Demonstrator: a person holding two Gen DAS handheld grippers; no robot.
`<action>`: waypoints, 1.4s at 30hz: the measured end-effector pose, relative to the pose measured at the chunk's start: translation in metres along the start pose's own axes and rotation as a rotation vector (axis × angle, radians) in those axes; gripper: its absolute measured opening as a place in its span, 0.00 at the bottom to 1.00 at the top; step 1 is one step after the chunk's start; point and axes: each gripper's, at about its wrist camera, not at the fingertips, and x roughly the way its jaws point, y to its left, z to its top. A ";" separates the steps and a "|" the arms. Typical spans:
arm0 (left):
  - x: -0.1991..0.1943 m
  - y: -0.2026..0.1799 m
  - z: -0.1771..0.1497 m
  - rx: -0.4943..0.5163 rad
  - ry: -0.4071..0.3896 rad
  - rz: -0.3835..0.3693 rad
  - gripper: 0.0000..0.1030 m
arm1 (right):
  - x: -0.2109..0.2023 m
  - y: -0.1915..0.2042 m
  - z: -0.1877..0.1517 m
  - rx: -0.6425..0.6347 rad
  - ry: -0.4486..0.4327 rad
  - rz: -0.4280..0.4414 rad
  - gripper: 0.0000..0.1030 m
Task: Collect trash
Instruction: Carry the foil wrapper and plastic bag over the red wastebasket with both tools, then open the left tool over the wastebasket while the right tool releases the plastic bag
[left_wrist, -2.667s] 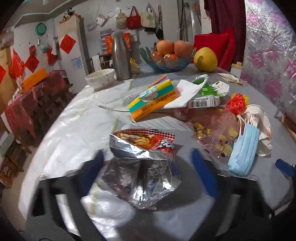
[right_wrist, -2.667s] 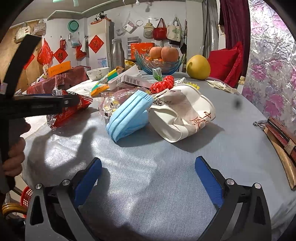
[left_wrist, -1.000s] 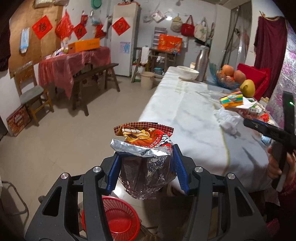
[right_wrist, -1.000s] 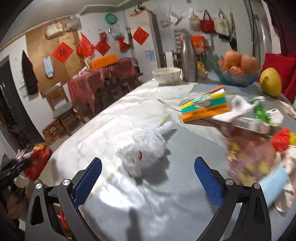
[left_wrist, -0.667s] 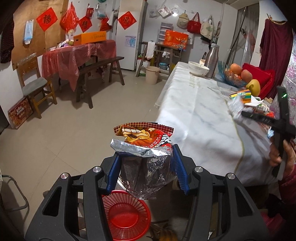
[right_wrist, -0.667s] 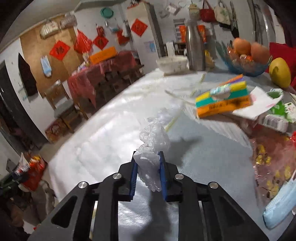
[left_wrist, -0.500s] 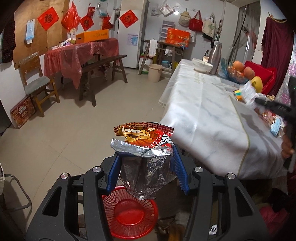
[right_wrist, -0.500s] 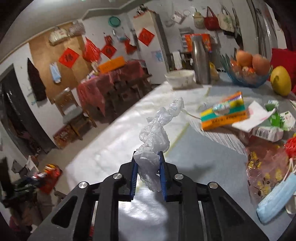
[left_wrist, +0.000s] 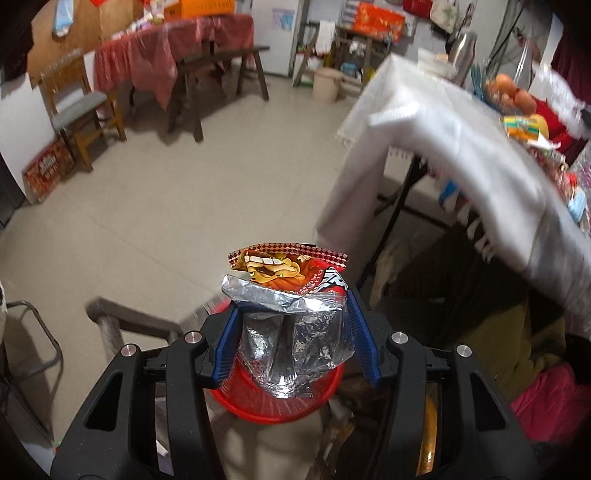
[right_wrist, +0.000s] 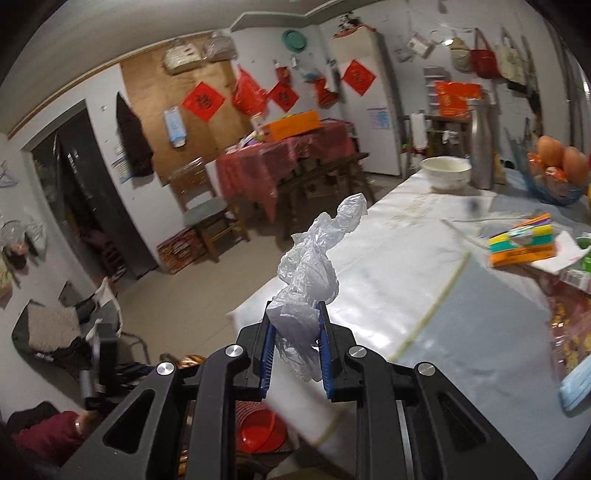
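My left gripper (left_wrist: 293, 332) is shut on a crumpled foil snack bag (left_wrist: 291, 314), red print outside, silver inside. It hangs directly over a red plastic basket (left_wrist: 280, 400) on the floor beside the table. My right gripper (right_wrist: 295, 341) is shut on a crumpled clear plastic bag (right_wrist: 314, 266) and holds it above the table's near edge. The red basket also shows in the right wrist view (right_wrist: 260, 430), low on the floor below the gripper.
The white-clothed table (right_wrist: 424, 266) carries a colourful box (right_wrist: 521, 245), a white bowl (right_wrist: 447, 173), a steel flask (right_wrist: 480, 147), a fruit bowl (right_wrist: 554, 177) and a blue face mask (right_wrist: 576, 384). A chair (left_wrist: 79, 122) and a red-covered table (left_wrist: 177, 55) stand across the floor.
My left gripper has dropped and tilted down with the snack bag, now right over the red basket. My right gripper has drawn the plastic bag back toward the table's edge.
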 end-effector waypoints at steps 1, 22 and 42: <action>0.007 -0.002 -0.004 0.006 0.019 -0.006 0.56 | 0.002 0.004 -0.002 -0.005 0.010 0.008 0.21; -0.028 0.061 0.024 -0.161 -0.098 0.155 0.94 | 0.070 0.085 -0.053 -0.158 0.280 0.174 0.21; -0.061 0.089 0.023 -0.188 -0.174 0.288 0.94 | 0.192 0.169 -0.121 -0.298 0.636 0.265 0.46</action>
